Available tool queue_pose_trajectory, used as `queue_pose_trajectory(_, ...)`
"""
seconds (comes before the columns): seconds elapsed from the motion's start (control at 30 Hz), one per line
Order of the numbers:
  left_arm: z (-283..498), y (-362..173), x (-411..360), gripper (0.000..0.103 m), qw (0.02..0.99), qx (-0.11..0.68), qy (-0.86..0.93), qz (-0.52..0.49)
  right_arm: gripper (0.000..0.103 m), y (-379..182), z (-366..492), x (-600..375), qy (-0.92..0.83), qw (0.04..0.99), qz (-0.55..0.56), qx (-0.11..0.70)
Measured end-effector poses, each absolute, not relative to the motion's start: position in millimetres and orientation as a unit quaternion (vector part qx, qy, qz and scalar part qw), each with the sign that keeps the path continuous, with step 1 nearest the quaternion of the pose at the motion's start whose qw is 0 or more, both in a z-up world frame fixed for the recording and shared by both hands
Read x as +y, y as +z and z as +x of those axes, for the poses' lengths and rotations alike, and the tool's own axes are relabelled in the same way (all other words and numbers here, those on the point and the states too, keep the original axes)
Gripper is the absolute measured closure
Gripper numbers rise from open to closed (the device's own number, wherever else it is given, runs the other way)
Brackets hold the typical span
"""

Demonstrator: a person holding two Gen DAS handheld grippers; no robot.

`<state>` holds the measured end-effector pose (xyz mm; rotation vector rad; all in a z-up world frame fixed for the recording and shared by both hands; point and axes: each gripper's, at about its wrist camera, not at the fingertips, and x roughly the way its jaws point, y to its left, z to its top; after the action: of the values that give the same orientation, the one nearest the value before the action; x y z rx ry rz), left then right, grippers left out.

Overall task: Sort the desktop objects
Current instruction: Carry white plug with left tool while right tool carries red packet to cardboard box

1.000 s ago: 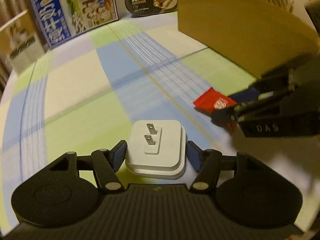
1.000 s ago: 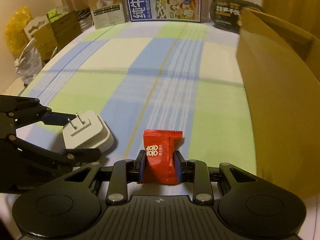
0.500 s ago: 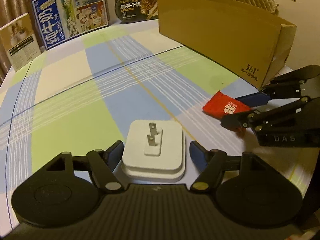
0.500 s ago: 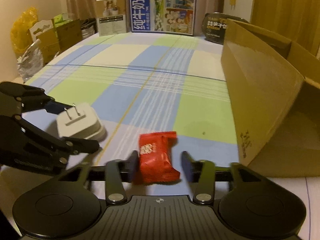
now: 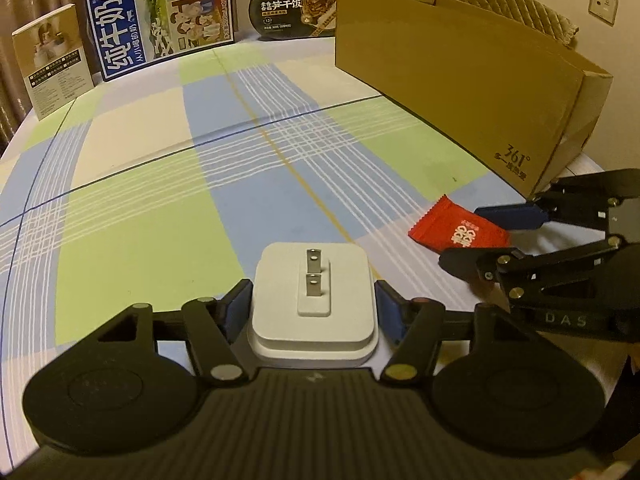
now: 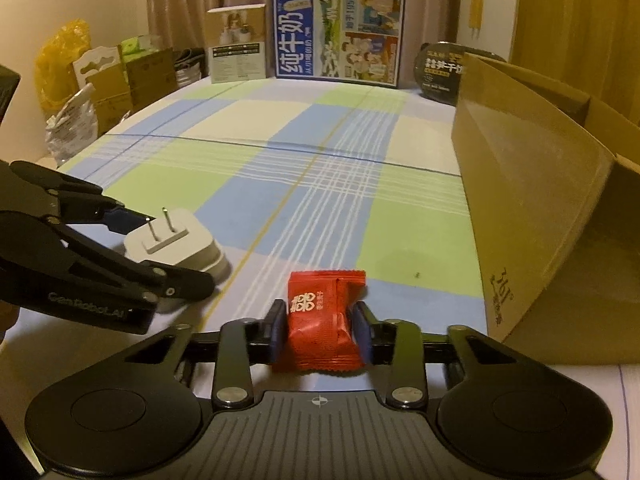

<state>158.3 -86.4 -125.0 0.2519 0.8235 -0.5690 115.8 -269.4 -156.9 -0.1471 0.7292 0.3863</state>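
A white plug-in charger (image 5: 344, 280) lies prongs up on the checked tablecloth (image 5: 160, 200), between the fingers of my left gripper (image 5: 313, 294). The jaws are closing and both blue pads rest against its sides. A red candy packet (image 6: 320, 320) sits between the fingers of my right gripper (image 6: 320, 312), whose jaws are also closing, with the pads pressed on the wrapper. The left wrist view shows the right gripper (image 5: 464, 236) around the candy (image 5: 456, 232) at right. In the right wrist view, the left gripper (image 6: 172, 248) and the charger (image 6: 180, 240) are at left.
An open cardboard box (image 5: 460, 92) stands along the right side, close to the candy. A blue milk carton (image 5: 160, 20), a small beige box (image 5: 56, 60) and a black meal tray (image 5: 296, 12) stand at the far edge. Bags and boxes (image 6: 100, 80) are piled beyond the left edge.
Both grippers held their objects a second ago, spread their fingers apart half a second ago, and have closed back onto the charger and candy. Both views shifted, so the box shows more fully.
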Motion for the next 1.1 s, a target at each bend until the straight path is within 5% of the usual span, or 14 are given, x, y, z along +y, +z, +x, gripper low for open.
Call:
queue_pose_trajectory(0.53,148.7,-116.4,-93.4,0.043,0.872,0.408,-0.250,0.106,0.076,-135.6,105.9,-274.8,0.170,0.919,-0.059,0.351)
queue_pose_trajectory(1.1,108.4,-51.5,-103.2,0.043,0.896,0.383,-0.220,0.053,0.076,-66.4,68.6,-295.2,0.149,0.942,-0.030,0.300)
